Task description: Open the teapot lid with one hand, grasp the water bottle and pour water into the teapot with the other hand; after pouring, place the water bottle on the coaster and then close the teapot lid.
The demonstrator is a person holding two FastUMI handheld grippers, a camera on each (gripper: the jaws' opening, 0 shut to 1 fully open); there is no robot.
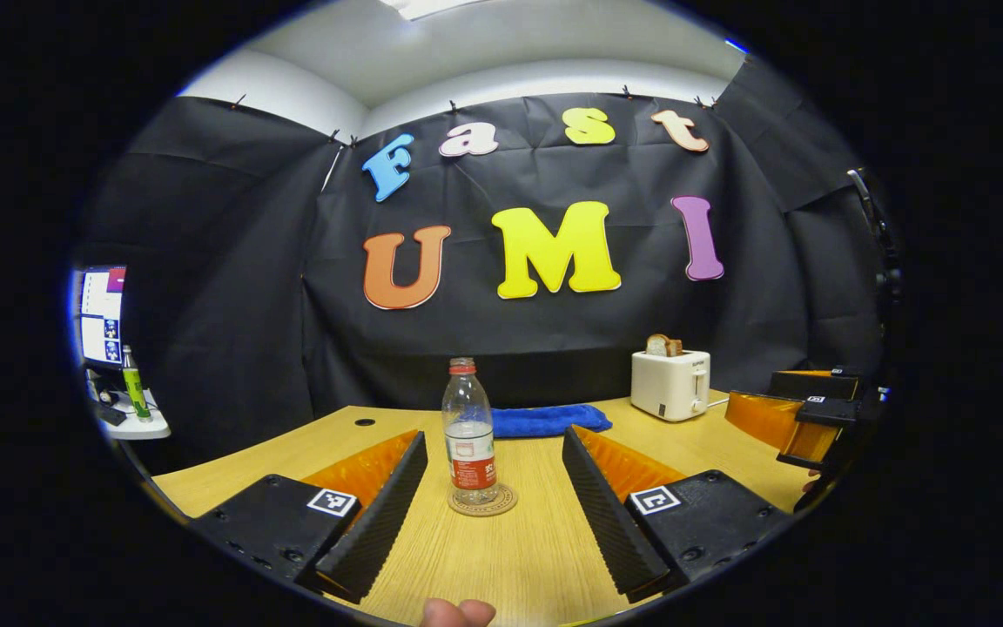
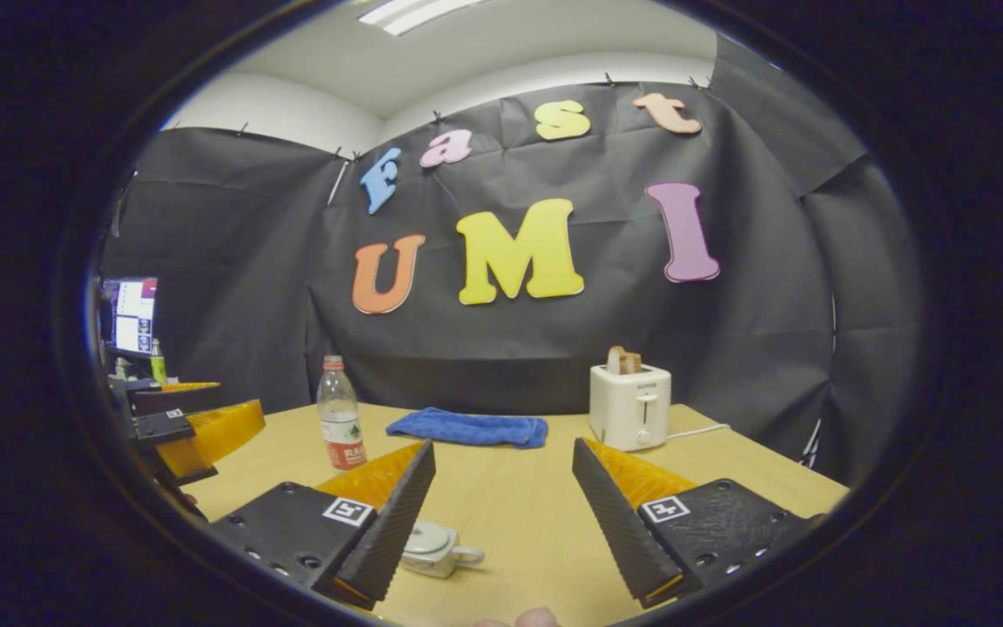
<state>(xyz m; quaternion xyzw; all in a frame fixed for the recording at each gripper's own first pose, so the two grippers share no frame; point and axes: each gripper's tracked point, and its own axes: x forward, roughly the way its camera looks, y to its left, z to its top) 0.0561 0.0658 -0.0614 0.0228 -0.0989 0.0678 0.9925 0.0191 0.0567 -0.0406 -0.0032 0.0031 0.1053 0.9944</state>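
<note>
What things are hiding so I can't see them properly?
- Teapot, right gripper view: mostly behind a finger of the right gripper; only lid and handle peek out.
- Water level in the bottle, left gripper view: clear plastic, too small to tell.
- Monitor, left gripper view: cut off at the edge.

A pale wooden worktop (image 1: 545, 557) fills the lower middle of both views. Toward its far edge, right of centre, stands a white toaster (image 1: 670, 384) with slices of bread (image 1: 663, 346) sticking up from its slots; a white cord trails from it across the wood in the right gripper view. Just left of the toaster, a blue cloth (image 1: 548, 420) lies flat and loosely folded against the back edge. A small dark round hole (image 1: 365, 422) sits in the worktop at centre left. At the far left of the frame a lit monitor (image 1: 103, 316) stands on a white side surface (image 1: 137, 427), with a green bottle (image 1: 134, 383) upright beside it
</note>
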